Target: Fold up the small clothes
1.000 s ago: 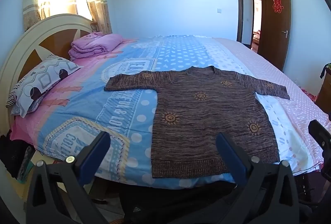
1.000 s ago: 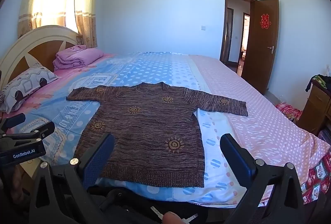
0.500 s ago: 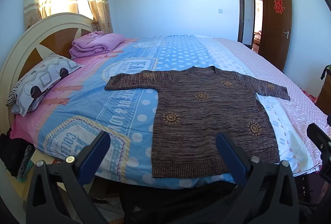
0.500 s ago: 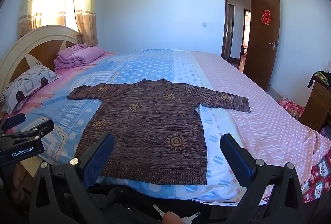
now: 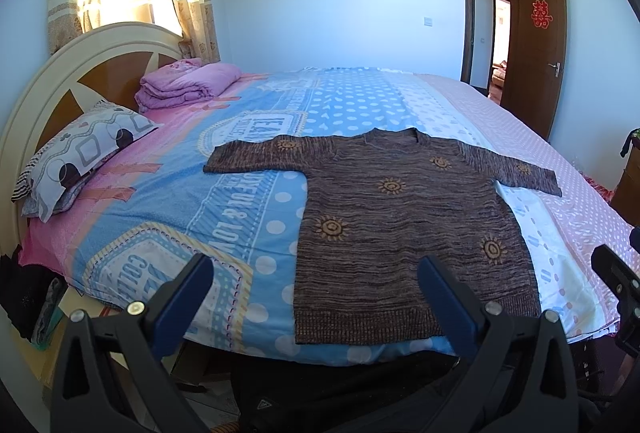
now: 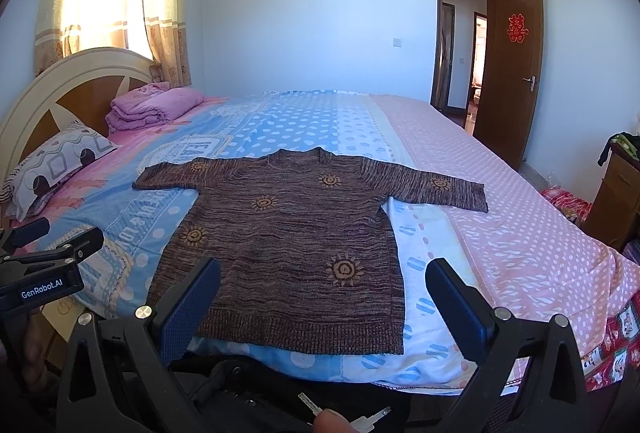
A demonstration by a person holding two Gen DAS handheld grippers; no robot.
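A brown knitted sweater [image 5: 400,217] [image 6: 288,241] with orange sun motifs lies flat on the bed, both sleeves spread out, hem toward me at the bed's near edge. My left gripper [image 5: 316,281] hangs open just short of the hem, over the sweater's left half, with nothing between its fingers. My right gripper [image 6: 324,289] is open too, in front of the hem near the sweater's right side. The left gripper's body [image 6: 44,269] shows at the left edge of the right wrist view. The right gripper's tip [image 5: 616,273] shows at the right edge of the left wrist view.
The bed [image 5: 248,193] has a blue, pink and white patterned cover. A pillow [image 5: 80,157] and a folded purple blanket [image 5: 188,85] lie near the headboard [image 5: 72,73]. A wooden door [image 6: 508,73] stands open at the far right. A cabinet [image 6: 616,193] is at the right.
Both views have shifted slightly; the right gripper has moved a little closer to the bed, so the sweater looks higher and larger. The sweater has not moved.
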